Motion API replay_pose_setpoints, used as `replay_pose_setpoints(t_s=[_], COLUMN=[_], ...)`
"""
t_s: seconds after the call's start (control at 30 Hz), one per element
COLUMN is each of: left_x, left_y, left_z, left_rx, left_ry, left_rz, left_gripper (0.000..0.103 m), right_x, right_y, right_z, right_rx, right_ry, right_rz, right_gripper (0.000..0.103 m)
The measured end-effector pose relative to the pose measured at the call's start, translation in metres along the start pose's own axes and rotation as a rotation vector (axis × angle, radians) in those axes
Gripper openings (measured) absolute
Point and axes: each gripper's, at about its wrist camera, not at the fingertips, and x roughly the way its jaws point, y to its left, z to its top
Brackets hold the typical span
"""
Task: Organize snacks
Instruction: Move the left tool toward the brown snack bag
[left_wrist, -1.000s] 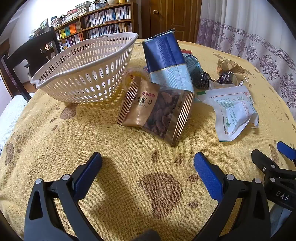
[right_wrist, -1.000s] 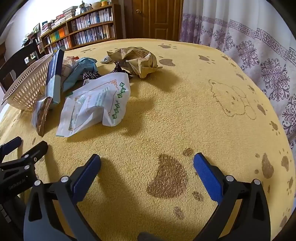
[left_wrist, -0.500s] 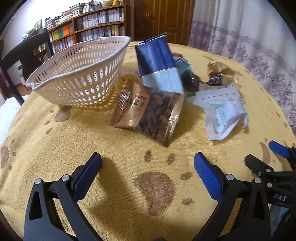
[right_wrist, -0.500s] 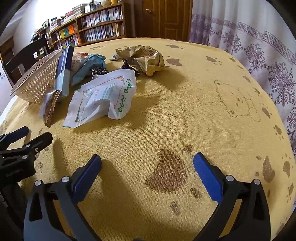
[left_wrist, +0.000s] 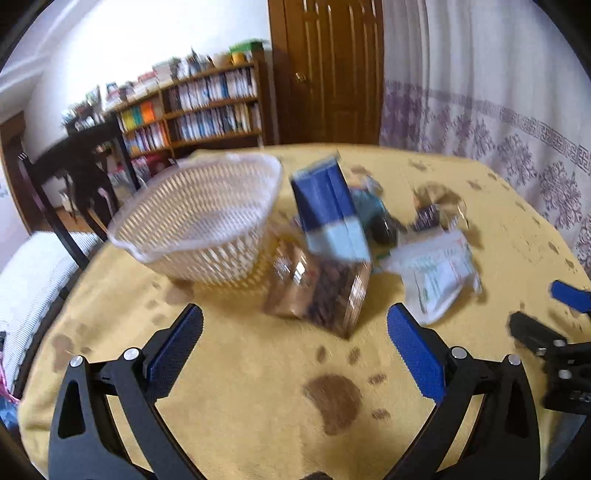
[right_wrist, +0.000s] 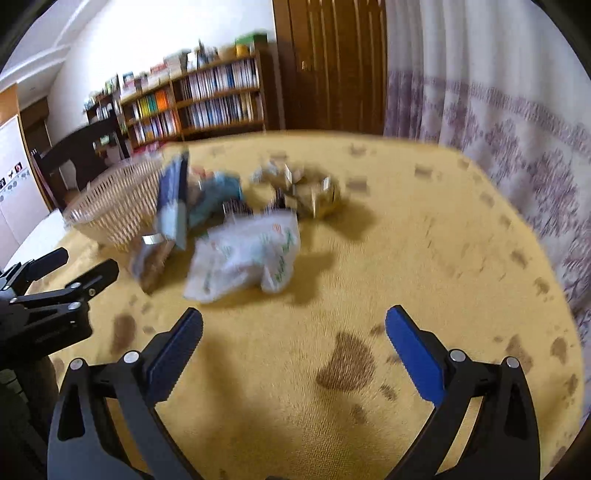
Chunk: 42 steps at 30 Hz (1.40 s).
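A white slotted basket (left_wrist: 199, 218) stands empty at the left of the yellow tablecloth (left_wrist: 240, 387). Beside it lies a gold bag of dark nuts (left_wrist: 321, 288), with a tall blue packet (left_wrist: 328, 210) leaning behind it. A white printed pouch (left_wrist: 439, 273) lies to the right, small dark wrapped snacks (left_wrist: 424, 218) behind. My left gripper (left_wrist: 295, 332) is open, empty, just short of the nut bag. My right gripper (right_wrist: 293, 330) is open and empty, short of the white pouch (right_wrist: 247, 258); a crumpled gold bag (right_wrist: 314, 192) lies beyond.
A dark wooden chair (left_wrist: 74, 177) stands behind the basket at the table's left edge. Bookshelves (left_wrist: 199, 107), a brown door (left_wrist: 325, 70) and a patterned curtain (left_wrist: 498, 110) lie beyond the table. The right gripper's fingers (left_wrist: 535, 336) show at the left view's right edge.
Both views have tilted up and back, showing more of the room, and are now motion-blurred. The snacks and basket have not moved. Both grippers stay open.
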Motion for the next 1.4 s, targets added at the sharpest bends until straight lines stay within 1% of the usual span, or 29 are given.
replay_pose_setpoints(t_s=[0.07,0.1,0.17,0.23,0.3,0.43,0.5,0.67,1.17,1.2,1.23,1.27,1.33,1.4], left_x=[-0.013,-0.022,-0.032,-0.042,-0.048,-0.055,-0.053,-0.047,-0.046,-0.045,-0.042,-0.038,-0.029,-0.020], left_y=[0.005,0.007,0.006,0.008,0.008,0.008,0.006,0.006,0.009,0.009,0.014,0.022,0.044,0.071], left_z=[0.004,0.006,0.012,0.014,0.017,0.017,0.016,0.017,0.017,0.018,0.021,0.024,0.030,0.034], left_rx=[0.005,0.009,0.017,0.017,0.010,0.022,0.035,0.033,0.034,0.034,0.023,-0.009,-0.111,-0.225], left_ry=[-0.054,-0.087,-0.127,-0.157,-0.170,-0.208,-0.213,-0.201,-0.197,-0.189,-0.160,-0.123,-0.065,-0.029], left_rz=[0.026,0.041,0.062,0.067,0.058,0.052,0.064,0.070,0.073,0.052,-0.009,-0.074,-0.164,-0.208], left_gripper=[0.101,0.101,0.101,0.101,0.101,0.101,0.101,0.101,0.101,0.101,0.101,0.101,0.101,0.101], right_x=[-0.020,-0.026,-0.042,-0.055,-0.061,-0.064,-0.063,-0.058,-0.058,-0.058,-0.057,-0.057,-0.057,-0.056], right_y=[0.005,0.006,0.011,0.015,0.016,0.012,0.009,0.006,0.012,0.013,0.012,0.012,0.011,0.008], right_z=[0.005,0.007,0.010,0.011,0.013,0.015,0.015,0.014,0.012,0.013,0.013,0.013,0.014,0.014], right_rx=[-0.018,-0.023,-0.035,-0.037,-0.035,-0.005,0.003,0.017,-0.008,-0.009,-0.010,-0.011,-0.008,0.002], right_ry=[-0.084,-0.113,-0.178,-0.227,-0.247,-0.247,-0.244,-0.224,-0.214,-0.213,-0.211,-0.211,-0.210,-0.206], right_rz=[-0.016,-0.024,-0.046,-0.067,-0.073,-0.054,-0.057,-0.056,-0.046,-0.045,-0.046,-0.048,-0.052,-0.051], right_gripper=[0.098,0.098,0.098,0.098,0.098,0.098,0.098,0.098,0.098,0.098,0.098,0.098,0.098,0.098])
